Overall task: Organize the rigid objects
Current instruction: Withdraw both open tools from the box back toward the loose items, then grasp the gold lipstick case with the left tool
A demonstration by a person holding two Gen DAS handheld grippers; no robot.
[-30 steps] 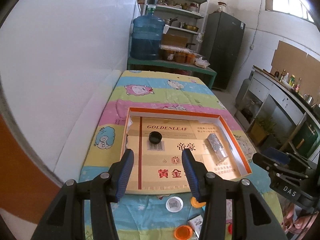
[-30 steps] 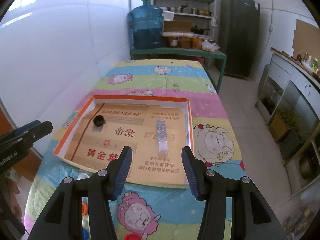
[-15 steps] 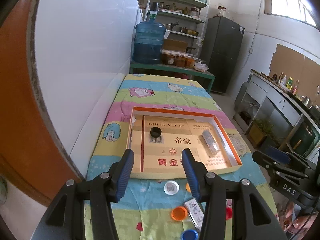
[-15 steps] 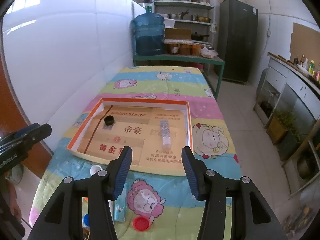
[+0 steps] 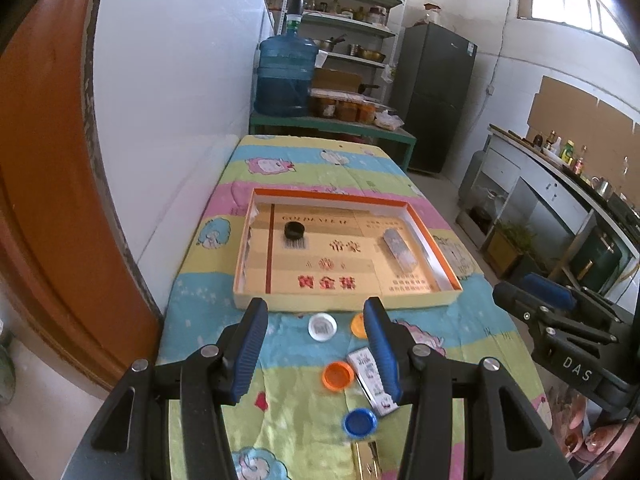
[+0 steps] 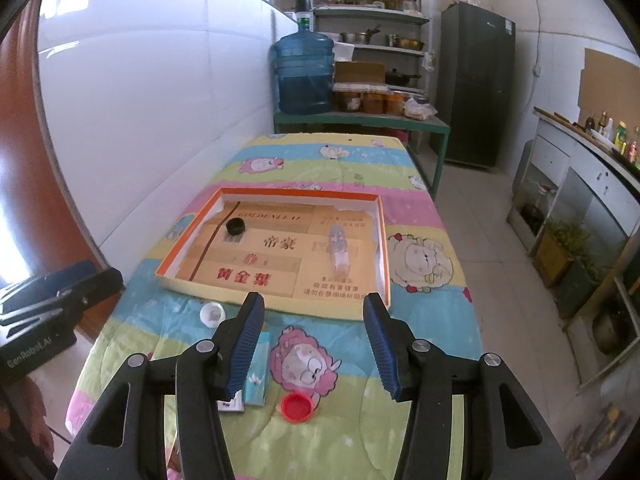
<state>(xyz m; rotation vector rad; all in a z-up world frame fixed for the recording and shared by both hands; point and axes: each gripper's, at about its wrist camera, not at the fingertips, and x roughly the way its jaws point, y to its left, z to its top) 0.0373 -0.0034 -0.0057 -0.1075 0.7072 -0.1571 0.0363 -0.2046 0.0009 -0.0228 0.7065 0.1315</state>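
Note:
An orange-rimmed cardboard tray lies on the table. It holds a black cap and a silvery wrapped bar. Before the tray lie a white cap, orange caps, a blue cap, a red cap, a white packet and a light blue box. My left gripper is open and empty above the loose caps. My right gripper is open and empty above the table's near end.
The table wears a striped cartoon cloth and stands against a white wall on the left. A blue water jug, shelves and a dark fridge stand behind. A counter runs along the right.
Both grippers have drawn back from the tray toward the near end of the table. The loose caps, packet and box have come into view. Both stay open.

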